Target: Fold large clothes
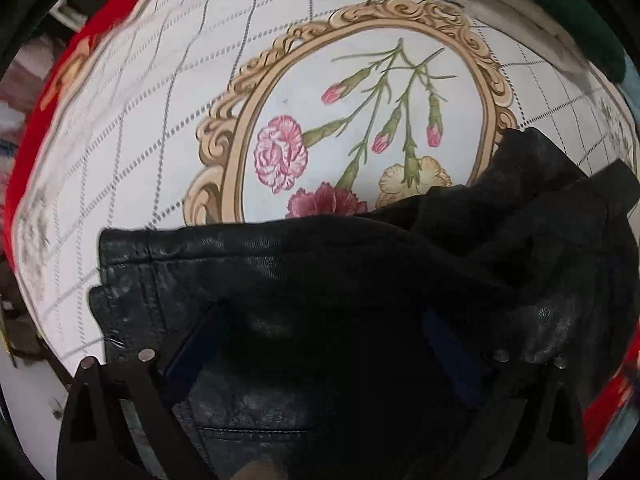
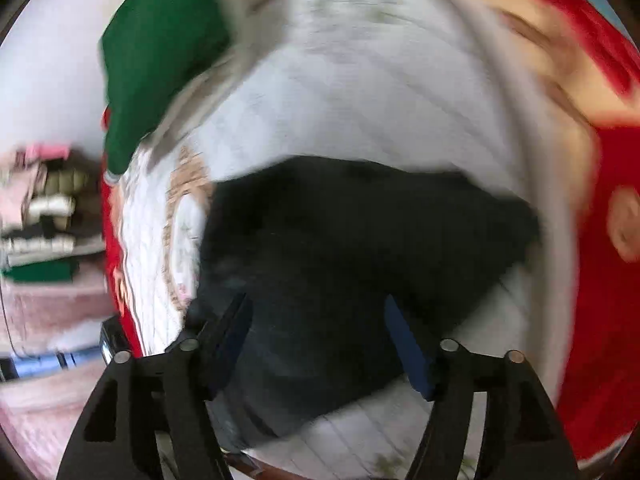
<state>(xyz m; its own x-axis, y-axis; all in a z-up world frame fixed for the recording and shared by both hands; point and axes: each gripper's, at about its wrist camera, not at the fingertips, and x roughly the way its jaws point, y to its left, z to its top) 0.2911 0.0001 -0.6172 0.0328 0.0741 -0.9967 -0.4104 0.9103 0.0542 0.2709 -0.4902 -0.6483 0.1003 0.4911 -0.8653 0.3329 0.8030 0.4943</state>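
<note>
A black leather jacket [image 1: 304, 276] lies bunched on a white floral bedspread [image 1: 160, 128] and fills the lower half of the left wrist view. My left gripper [image 1: 324, 320] is open, its blue-padded fingers [image 1: 192, 344] spread wide just above the jacket. In the blurred right wrist view the same black jacket [image 2: 360, 232] lies ahead. My right gripper [image 2: 320, 312] is open, its fingers [image 2: 412, 352] apart over the jacket's near edge, holding nothing.
A green garment [image 2: 160, 52] lies at the far edge of the bedspread [image 2: 360, 92], also showing in the left wrist view [image 1: 560, 8]. The bedspread has a red border [image 2: 600, 280]. Stacked folded clothes [image 2: 40, 216] sit off the bed to the left.
</note>
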